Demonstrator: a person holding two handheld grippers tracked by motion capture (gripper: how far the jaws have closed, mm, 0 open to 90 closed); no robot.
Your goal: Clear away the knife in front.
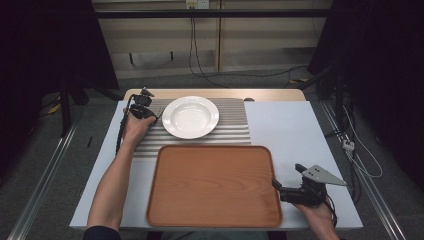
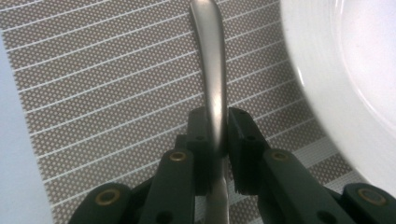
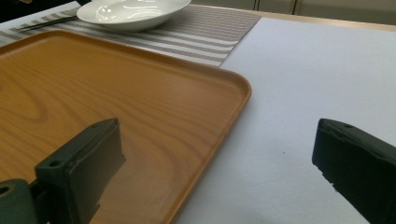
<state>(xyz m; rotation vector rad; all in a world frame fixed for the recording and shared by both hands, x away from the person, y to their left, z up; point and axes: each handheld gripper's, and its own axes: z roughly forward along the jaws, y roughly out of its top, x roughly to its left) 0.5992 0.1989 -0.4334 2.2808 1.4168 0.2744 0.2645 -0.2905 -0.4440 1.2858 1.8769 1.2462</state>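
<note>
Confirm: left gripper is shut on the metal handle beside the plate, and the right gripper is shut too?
Not quite. The left gripper does clamp the metal handle beside the plate, but the right gripper is open, its jaws wide apart in the right gripper view.

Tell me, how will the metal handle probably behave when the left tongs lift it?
The metal handle looks smooth and glossy, so it may slip. It is narrow and gripped near one end, so it could pivot. It seems rigid.

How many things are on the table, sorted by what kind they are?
Plate: 1
Tray: 1
Striped placemat: 1
Metal utensil handle, which the left gripper pinches: 1
Total: 4
</note>
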